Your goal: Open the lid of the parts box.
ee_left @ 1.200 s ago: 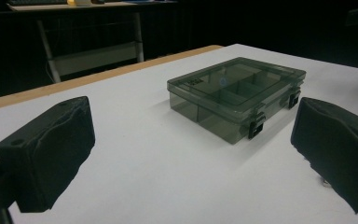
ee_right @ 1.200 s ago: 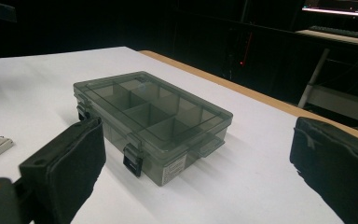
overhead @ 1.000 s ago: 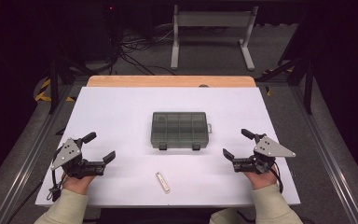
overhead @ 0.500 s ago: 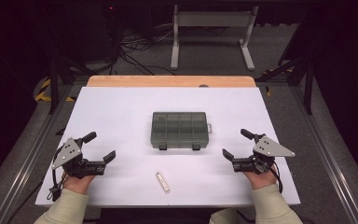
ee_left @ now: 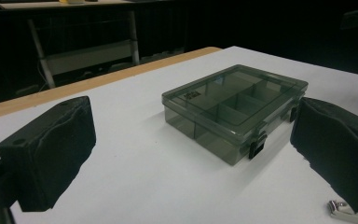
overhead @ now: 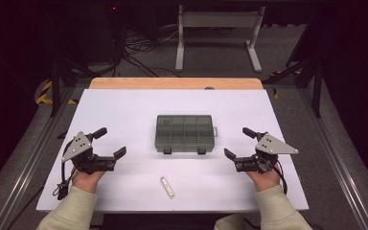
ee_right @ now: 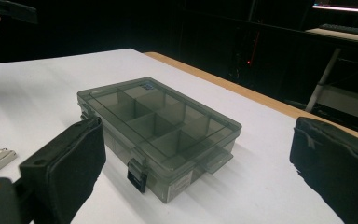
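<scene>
Centrally on the white table [overhead: 124,110] sits the box [overhead: 184,133], lid shut (its dividers and two front latches show plainly in the gripper views). From above, a small white bar [overhead: 167,187] lies nearer the person. The left gripper [overhead: 109,142] and right gripper [overhead: 235,142] rest at either side, jaws wide apart, angled inward toward the box. Beyond is dark floor with cables [overhead: 139,55].

high view: above near edge, looks forward and down on whole table [overhead: 124,115] | left gripper view: low, close, faces compartment box [ee_left: 235,112] from its left | right gripper view: low, close, from its right | shared: box, all 3
</scene>
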